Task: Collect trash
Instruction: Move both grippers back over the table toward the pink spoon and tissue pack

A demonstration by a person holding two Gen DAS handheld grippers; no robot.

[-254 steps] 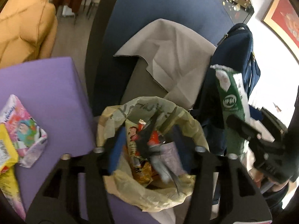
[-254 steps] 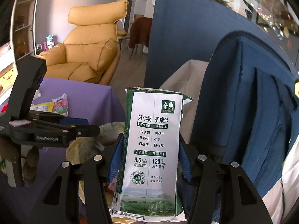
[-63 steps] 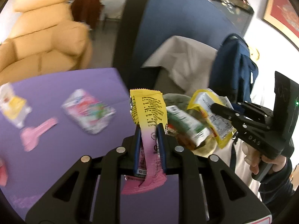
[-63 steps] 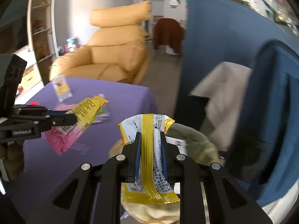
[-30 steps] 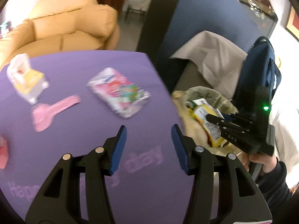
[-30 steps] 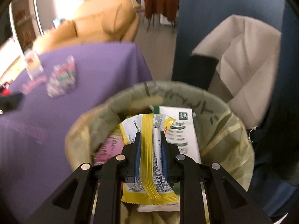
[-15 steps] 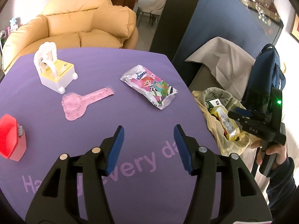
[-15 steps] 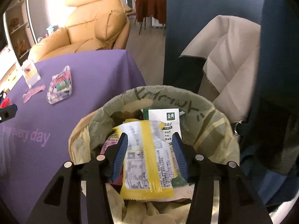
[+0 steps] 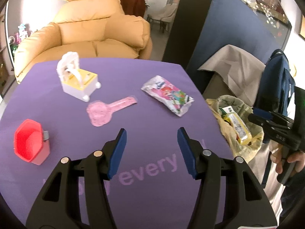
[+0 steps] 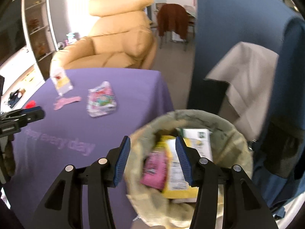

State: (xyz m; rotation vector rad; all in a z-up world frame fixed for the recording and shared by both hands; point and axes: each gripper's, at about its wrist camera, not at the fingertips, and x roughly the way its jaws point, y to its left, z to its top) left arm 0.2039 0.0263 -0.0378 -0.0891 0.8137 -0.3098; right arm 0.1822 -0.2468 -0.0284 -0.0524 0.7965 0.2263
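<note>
Trash bag (image 10: 192,150) beside the table (image 9: 152,126) now holds the yellow wrapper (image 10: 177,164); right claw (image 10: 152,160) has let go, left claw (image 9: 151,152) gapes empty, tissue pack (image 9: 167,95) remains.

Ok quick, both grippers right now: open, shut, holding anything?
Left gripper: open, holding nothing, above the purple table.
Right gripper: open, holding nothing, over the trash bag.

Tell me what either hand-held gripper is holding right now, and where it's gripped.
Nothing is held. The left hand-held gripper is open above the purple table, and the right hand-held gripper is open over the trash bag.
</note>
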